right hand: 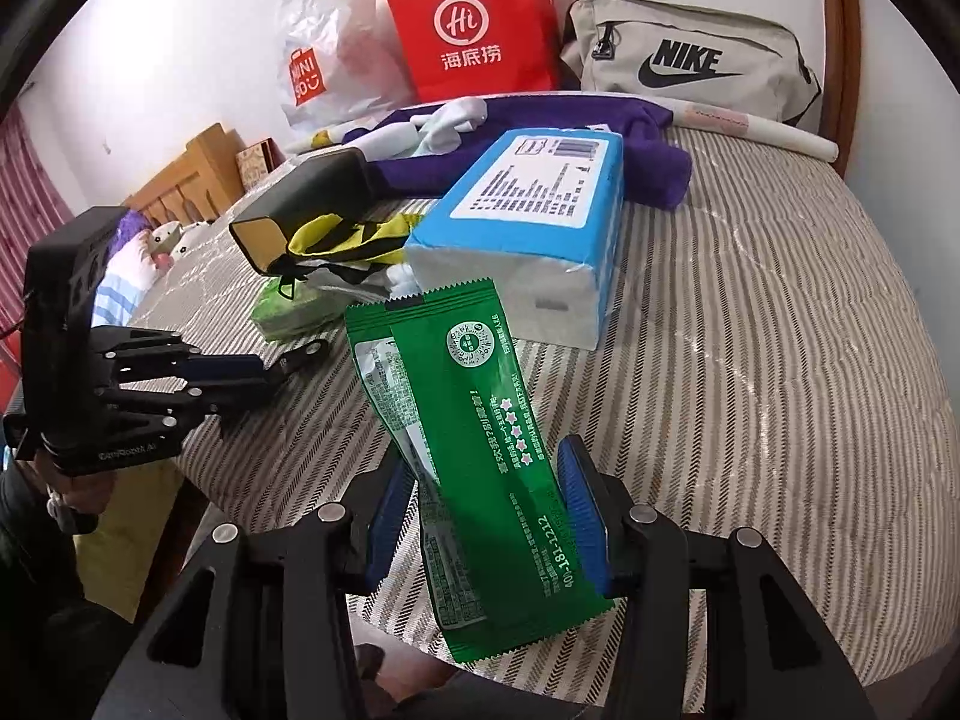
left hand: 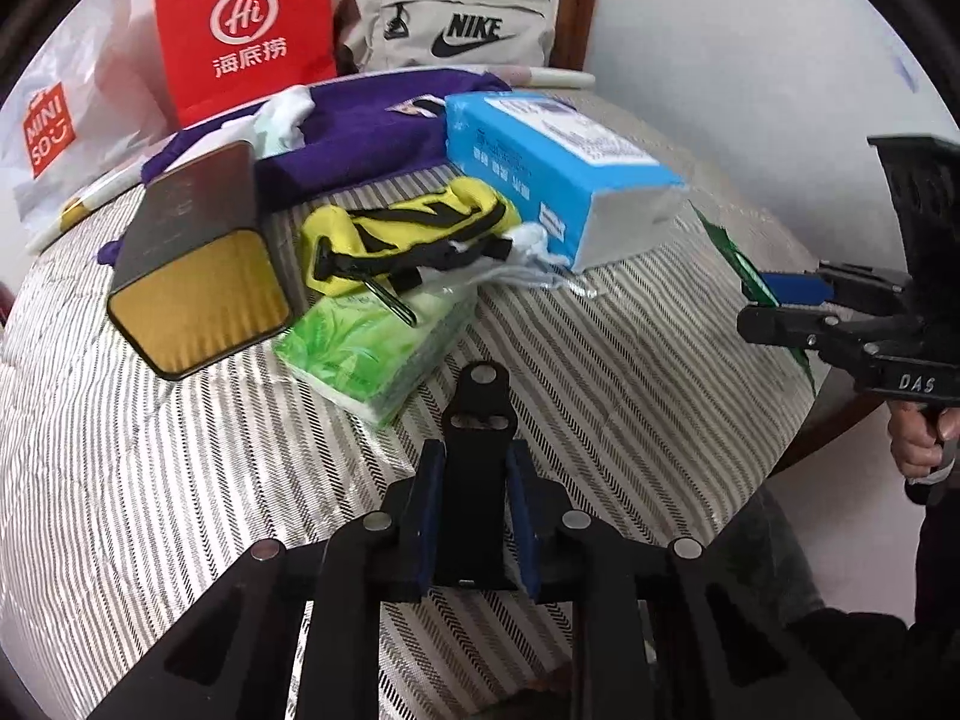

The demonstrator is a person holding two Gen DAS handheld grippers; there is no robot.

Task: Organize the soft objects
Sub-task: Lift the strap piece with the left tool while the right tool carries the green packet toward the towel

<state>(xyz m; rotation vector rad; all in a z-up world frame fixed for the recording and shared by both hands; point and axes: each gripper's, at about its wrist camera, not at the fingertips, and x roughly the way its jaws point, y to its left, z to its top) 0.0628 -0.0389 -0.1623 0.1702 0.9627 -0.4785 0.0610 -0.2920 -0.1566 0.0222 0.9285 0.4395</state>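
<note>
The right gripper is pinching a flat green foil packet low on its length, the blue pads pressed against both edges; most of the packet stands free above the jaws and leans toward the pile. The packet is carried above the striped grey-and-white bedcover, not resting on it. In the left wrist view the packet is seen only as a thin green edge beside the right gripper.

The left gripper is pressed together on nothing, fingers nearly touching, and hovers over bare cover just short of the green leaf-print tissue pack.

The pile consists of the blue-and-white tissue brick, a yellow-and-black fabric pouch and a dark square tin with a gold end.

Judgement: the step in hand appears to be carrying the packet to a place among the soft goods. The foil is likely slippery and floppy, so the pinch should be kept firm and the packet lowered flat, beside the tissue brick rather than on its sloped top. Release should be held until the packet's length is supported.
</note>
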